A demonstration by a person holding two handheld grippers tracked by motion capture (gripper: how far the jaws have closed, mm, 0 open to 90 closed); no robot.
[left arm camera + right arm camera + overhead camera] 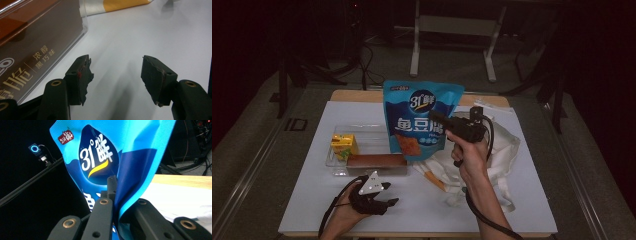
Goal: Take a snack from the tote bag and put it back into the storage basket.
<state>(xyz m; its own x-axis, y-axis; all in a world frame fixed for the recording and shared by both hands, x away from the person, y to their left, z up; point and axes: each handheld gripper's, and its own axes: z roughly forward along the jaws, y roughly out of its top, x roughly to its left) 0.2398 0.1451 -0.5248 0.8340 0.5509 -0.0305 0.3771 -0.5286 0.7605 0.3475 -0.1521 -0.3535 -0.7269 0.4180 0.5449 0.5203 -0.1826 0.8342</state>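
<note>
High view: right gripper (pixel 438 120) has its fingers clenched on the blue snack bag (pixel 419 117), held upright off the surface (pixel 512 200) | left gripper (pixel 387 197) low near the clear tray (pixel 334 165); fingers released, nothing between them

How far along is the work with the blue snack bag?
Done: the right gripper has the blue snack bag pinched and lifted upright. In hand: it hangs over the clear tray and the white cloth bag. Left: setting it down; the left gripper rests open on the table.
</note>
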